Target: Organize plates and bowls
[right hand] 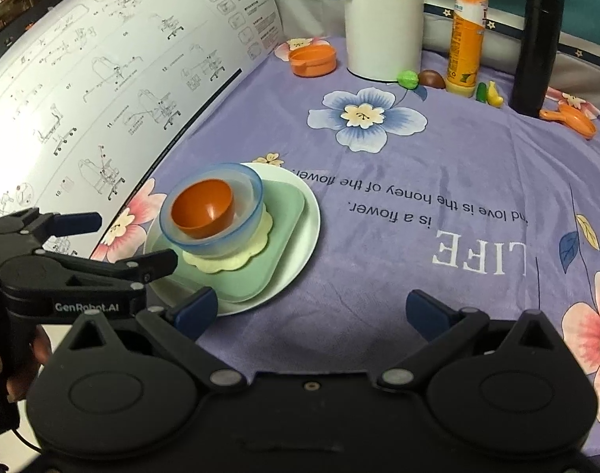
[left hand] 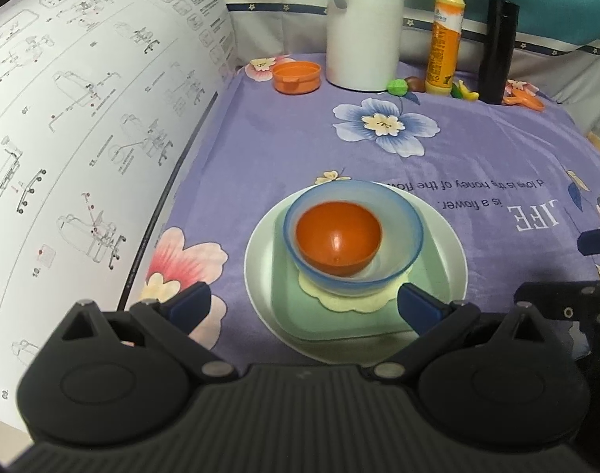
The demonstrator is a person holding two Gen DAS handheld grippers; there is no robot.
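On one round plate [left hand: 260, 276] — one tray [left hand: 339, 323], two bowls [left hand: 410, 236].

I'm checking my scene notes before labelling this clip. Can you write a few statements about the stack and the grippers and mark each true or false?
1. The orange bowl sits inside the blue bowl. True.
2. The blue bowl rests straight on the white plate. False: a cream mat and a green tray lie between them.
3. The left gripper is shut on the plate. False: its fingers are spread wide and hold nothing.
4. The right gripper is open and empty. True.
5. A yellow bottle stands at the far side of the cloth. True.
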